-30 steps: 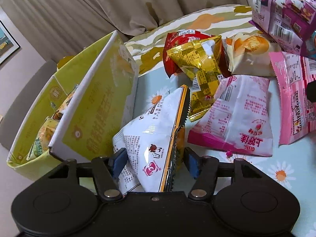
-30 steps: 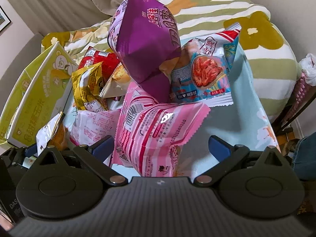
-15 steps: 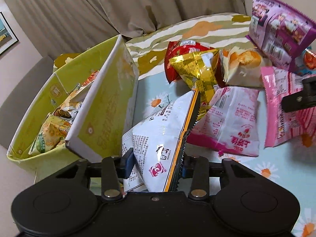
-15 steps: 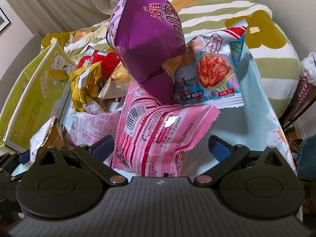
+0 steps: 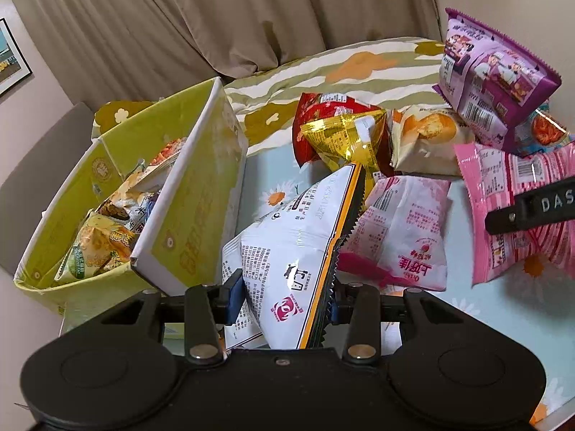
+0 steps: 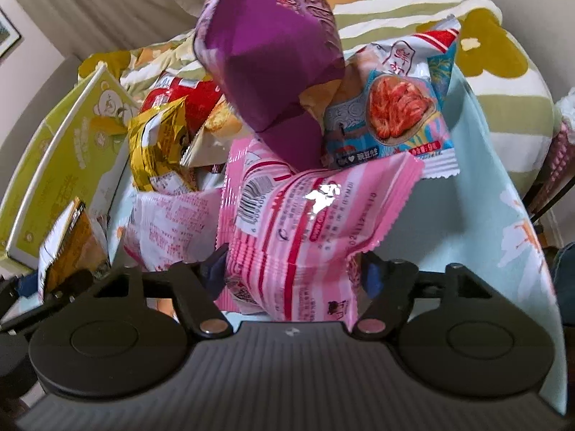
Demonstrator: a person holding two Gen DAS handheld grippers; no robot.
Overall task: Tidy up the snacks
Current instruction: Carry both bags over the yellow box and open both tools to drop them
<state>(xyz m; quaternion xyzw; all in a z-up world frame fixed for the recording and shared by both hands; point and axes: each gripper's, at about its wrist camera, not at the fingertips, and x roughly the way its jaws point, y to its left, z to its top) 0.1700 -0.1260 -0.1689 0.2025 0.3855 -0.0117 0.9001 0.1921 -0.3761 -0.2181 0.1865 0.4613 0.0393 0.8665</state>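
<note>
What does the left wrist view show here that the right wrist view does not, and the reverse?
Only the left wrist view shows inside the yellow-green box, where packets already lie, and the left claw shut on the white snack bag. Only the right wrist view shows the front of the blue shrimp packet and the right claw closed against the pink striped bag. Both show the purple bag topping the pile, the gold packet, the pale pink packet and the box's flap.
</note>
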